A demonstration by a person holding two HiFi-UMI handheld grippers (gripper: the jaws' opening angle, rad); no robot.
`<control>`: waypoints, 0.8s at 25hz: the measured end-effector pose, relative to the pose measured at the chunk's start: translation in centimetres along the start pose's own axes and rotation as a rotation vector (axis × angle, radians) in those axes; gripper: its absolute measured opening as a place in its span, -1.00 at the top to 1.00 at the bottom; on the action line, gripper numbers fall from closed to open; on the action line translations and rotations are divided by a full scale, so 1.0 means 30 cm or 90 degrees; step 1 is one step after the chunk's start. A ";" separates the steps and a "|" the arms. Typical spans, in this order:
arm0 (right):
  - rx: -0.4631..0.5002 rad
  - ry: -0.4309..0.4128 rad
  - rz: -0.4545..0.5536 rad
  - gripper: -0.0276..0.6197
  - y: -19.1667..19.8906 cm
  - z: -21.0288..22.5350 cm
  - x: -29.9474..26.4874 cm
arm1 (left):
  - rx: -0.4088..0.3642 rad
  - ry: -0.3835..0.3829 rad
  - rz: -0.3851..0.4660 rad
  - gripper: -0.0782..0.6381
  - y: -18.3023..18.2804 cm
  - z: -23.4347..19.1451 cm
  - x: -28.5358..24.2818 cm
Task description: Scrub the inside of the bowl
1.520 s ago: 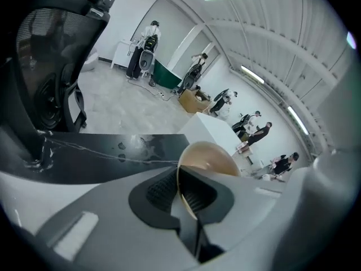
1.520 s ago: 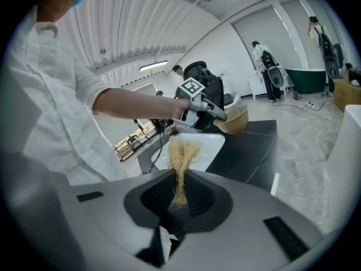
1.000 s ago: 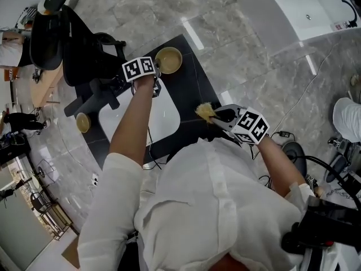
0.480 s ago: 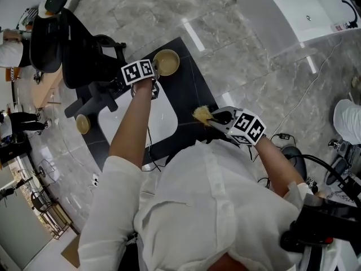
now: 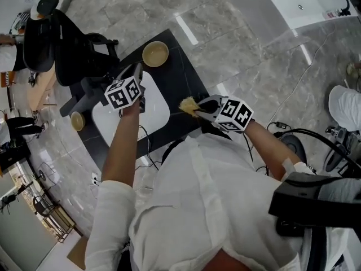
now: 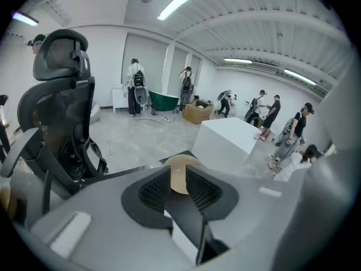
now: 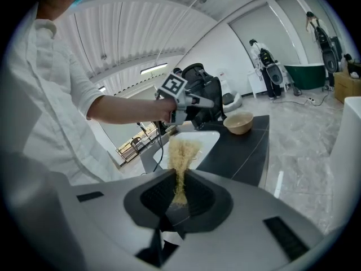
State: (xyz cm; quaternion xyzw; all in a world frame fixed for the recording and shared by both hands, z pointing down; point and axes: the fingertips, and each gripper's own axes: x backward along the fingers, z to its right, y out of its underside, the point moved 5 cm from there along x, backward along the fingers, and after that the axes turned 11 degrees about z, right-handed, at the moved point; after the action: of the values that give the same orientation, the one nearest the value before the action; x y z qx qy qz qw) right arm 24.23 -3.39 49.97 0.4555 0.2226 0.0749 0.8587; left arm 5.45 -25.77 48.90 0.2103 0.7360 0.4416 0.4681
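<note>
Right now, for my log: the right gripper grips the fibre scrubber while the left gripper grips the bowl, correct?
No: the left gripper is open and empty; the head view shows the bowl standing apart on the dark table. The right gripper grips the scrubber.

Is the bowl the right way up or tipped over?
Right way up. The bowl sits flat on the dark counter, and the head view looks straight down into its round open mouth.
</note>
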 end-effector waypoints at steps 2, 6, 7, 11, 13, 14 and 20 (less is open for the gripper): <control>-0.002 -0.007 -0.001 0.81 -0.008 -0.015 -0.003 | -0.014 0.038 -0.005 0.58 0.032 0.054 0.103; 0.012 -0.024 -0.005 0.81 -0.039 -0.040 -0.023 | 0.024 0.112 -0.021 0.77 0.123 0.144 0.286; 0.017 -0.029 -0.006 0.80 -0.048 -0.048 -0.031 | 0.041 0.123 -0.027 0.77 0.149 0.159 0.324; 0.046 -0.047 -0.018 0.80 -0.063 -0.083 -0.072 | 0.094 0.154 -0.054 0.77 0.265 0.201 0.457; 0.062 -0.049 -0.023 0.80 -0.067 -0.107 -0.100 | 0.101 0.173 -0.063 0.77 0.316 0.216 0.527; 0.069 -0.050 -0.024 0.80 -0.071 -0.122 -0.114 | 0.100 0.184 -0.065 0.77 0.337 0.223 0.565; 0.111 -0.060 -0.034 0.80 -0.074 -0.274 -0.201 | 0.051 0.229 -0.062 0.77 0.427 0.231 0.794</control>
State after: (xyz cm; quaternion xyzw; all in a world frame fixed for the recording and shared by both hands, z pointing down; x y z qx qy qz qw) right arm 15.00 -0.51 46.05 0.5251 0.1999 0.0112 0.8271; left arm -1.10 1.27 46.57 0.1103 0.8344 0.4189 0.3408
